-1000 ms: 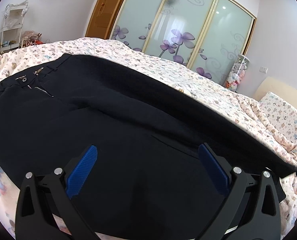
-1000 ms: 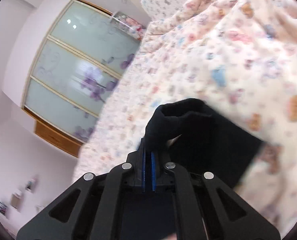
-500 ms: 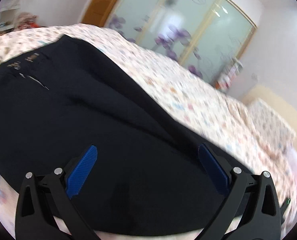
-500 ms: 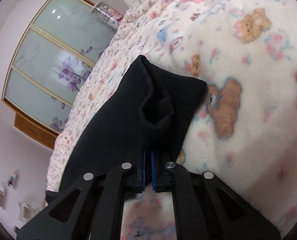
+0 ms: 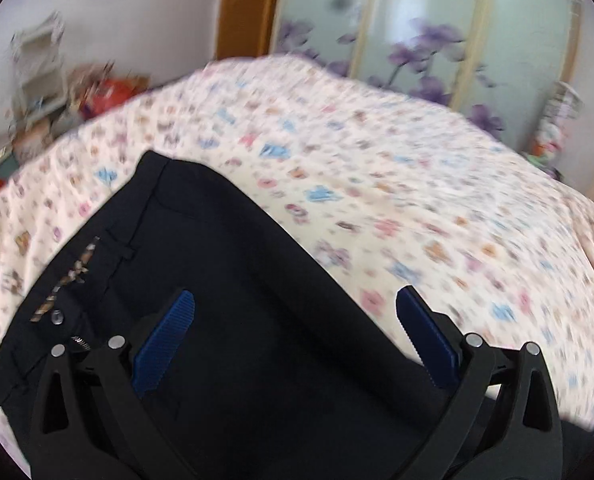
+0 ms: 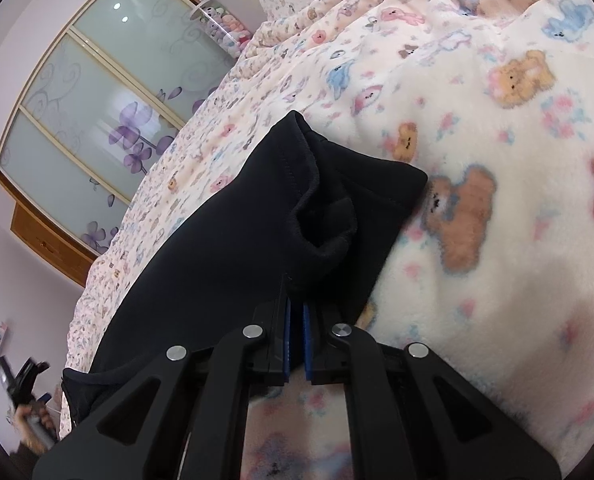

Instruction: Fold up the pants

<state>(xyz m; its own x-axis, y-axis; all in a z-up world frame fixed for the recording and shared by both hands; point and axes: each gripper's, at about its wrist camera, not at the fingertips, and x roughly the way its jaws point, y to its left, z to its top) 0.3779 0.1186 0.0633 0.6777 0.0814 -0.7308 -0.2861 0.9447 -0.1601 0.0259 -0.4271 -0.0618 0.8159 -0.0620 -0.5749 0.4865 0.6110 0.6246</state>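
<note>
**Left swung to the waistband; right hem grip unchanged**

Left wrist view: you've panned your left gripper (image 5: 295, 316) from mid-leg to the waistband end of the pants (image 5: 225, 280), near the bed's (image 5: 417, 200) foot edge. Jaws wide apart, gripping nothing, hovering low.

Right wrist view: right gripper (image 6: 296, 320) stays clamped on the hem, now lying on the bed. Fold not started.

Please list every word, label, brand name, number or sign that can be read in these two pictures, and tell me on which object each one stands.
None: no text can be read in either view.
The black pants show a metal button and a zipper at the waistband, but no readable label.
The blanket carries only bear and rabbit prints.
The wardrobe doors carry only purple flowers.
The shelf items by the wall are too blurred to read.
</note>
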